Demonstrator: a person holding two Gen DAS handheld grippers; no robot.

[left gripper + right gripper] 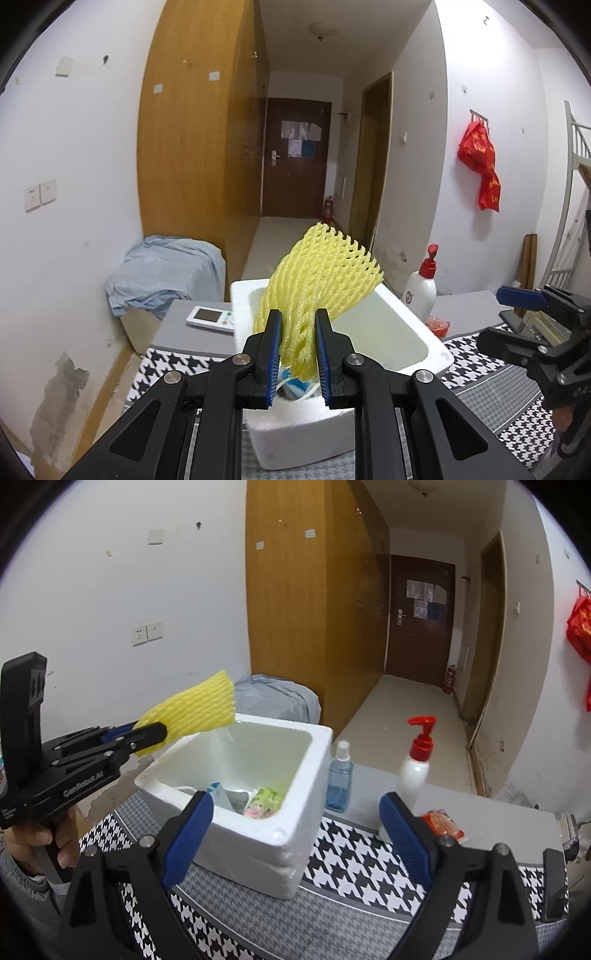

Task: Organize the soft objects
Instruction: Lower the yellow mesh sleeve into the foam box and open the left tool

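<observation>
Right wrist view: the left claw point(153, 734), its black body printed "GenRobot.AI", is clamped on a yellow foam net sleeve point(192, 709) held just above the near-left rim of a white foam box point(303, 794). The right claw point(295, 823) gapes wide and empty over the box's front corner. Inside the box lie small packets, their print too small to read. On the desk point(498, 812) stand a blue spray bottle point(338, 779) and a white pump bottle point(415, 771); its round emblem in the left wrist view is illegible.
</observation>
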